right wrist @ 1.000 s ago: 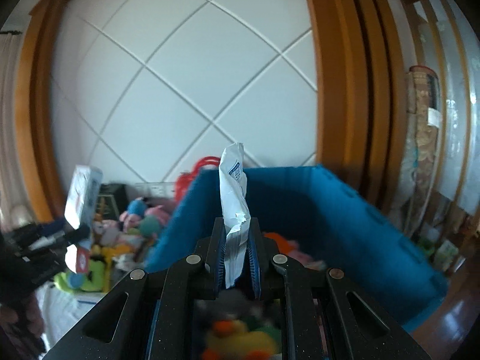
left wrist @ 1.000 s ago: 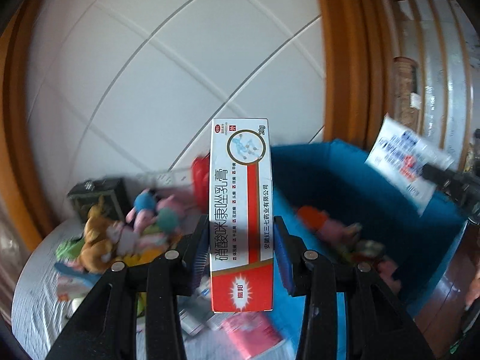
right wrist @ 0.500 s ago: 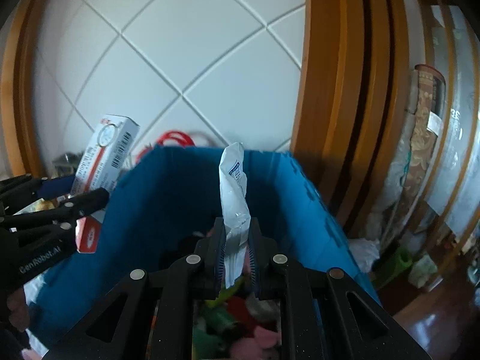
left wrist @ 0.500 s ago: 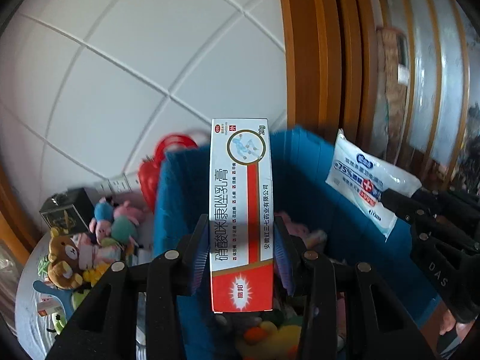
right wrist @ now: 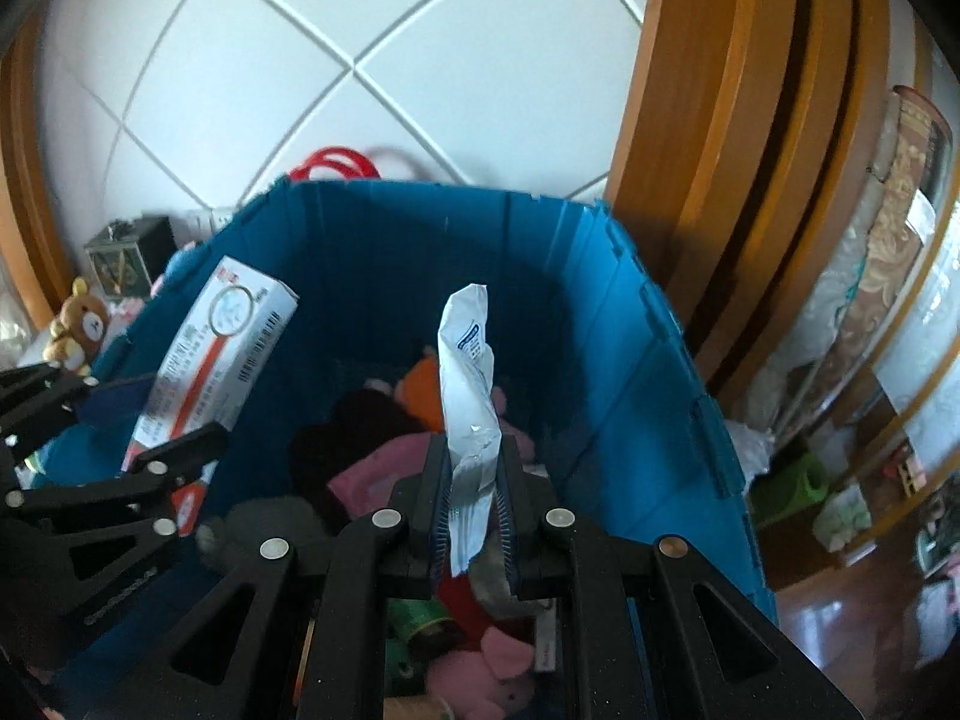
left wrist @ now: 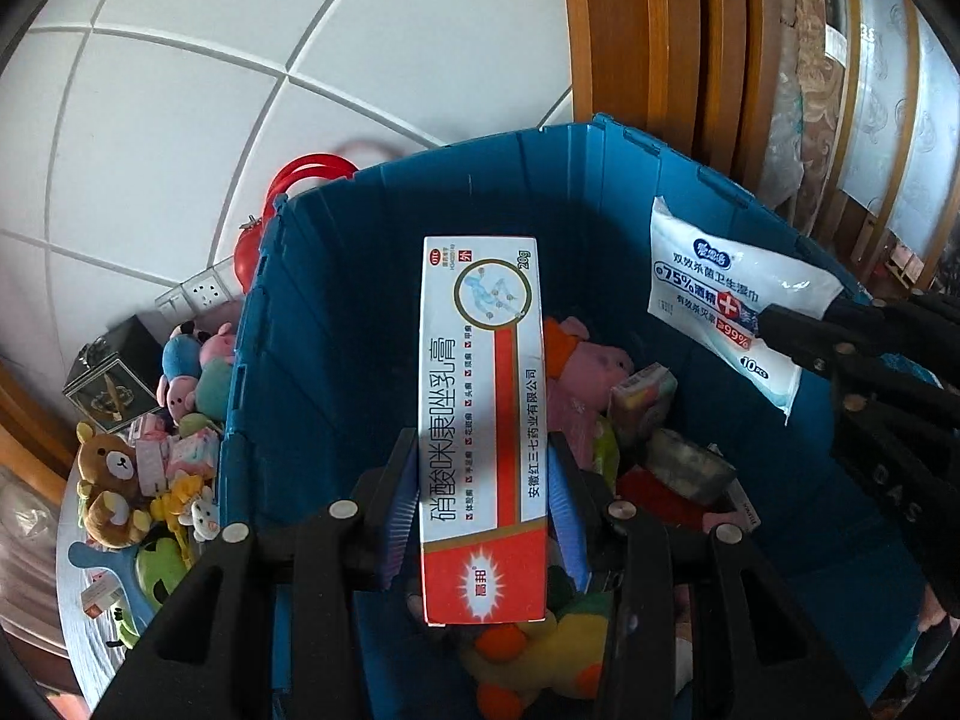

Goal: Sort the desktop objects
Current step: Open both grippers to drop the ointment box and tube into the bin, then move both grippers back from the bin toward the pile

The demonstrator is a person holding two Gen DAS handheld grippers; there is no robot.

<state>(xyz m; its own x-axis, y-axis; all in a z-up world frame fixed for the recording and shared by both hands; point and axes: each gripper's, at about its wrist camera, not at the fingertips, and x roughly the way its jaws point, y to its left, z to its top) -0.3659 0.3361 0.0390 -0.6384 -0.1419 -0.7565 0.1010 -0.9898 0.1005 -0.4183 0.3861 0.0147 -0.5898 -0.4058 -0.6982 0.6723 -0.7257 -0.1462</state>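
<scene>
**Two grippers hung over the blue bin, each with a thing to drop**

The blue bin (left wrist: 336, 324) stood open at the top. Its tall walls ran all the way round. Soft toys (left wrist: 585, 369) filled the bottom, but there was lots of free room above them. A white tiled wall (left wrist: 180, 120) rose behind the bin at 12 o'clock, and a wooden frame (left wrist: 648, 36) stood at 1 o'clock. More toys lay on the table (left wrist: 75, 576) outside the bin at 9 o'clock.

The left gripper (left wrist: 483, 516) was squeezing a red and white box (left wrist: 480, 420) between its blue pads. The box stood straight up over the middle of the bin.

The right gripper (right wrist: 474, 504) was pinched tight on a white wipes pack (right wrist: 471, 414). The pack stuck up over the bin too, near the wall at 3 o'clock.
</scene>
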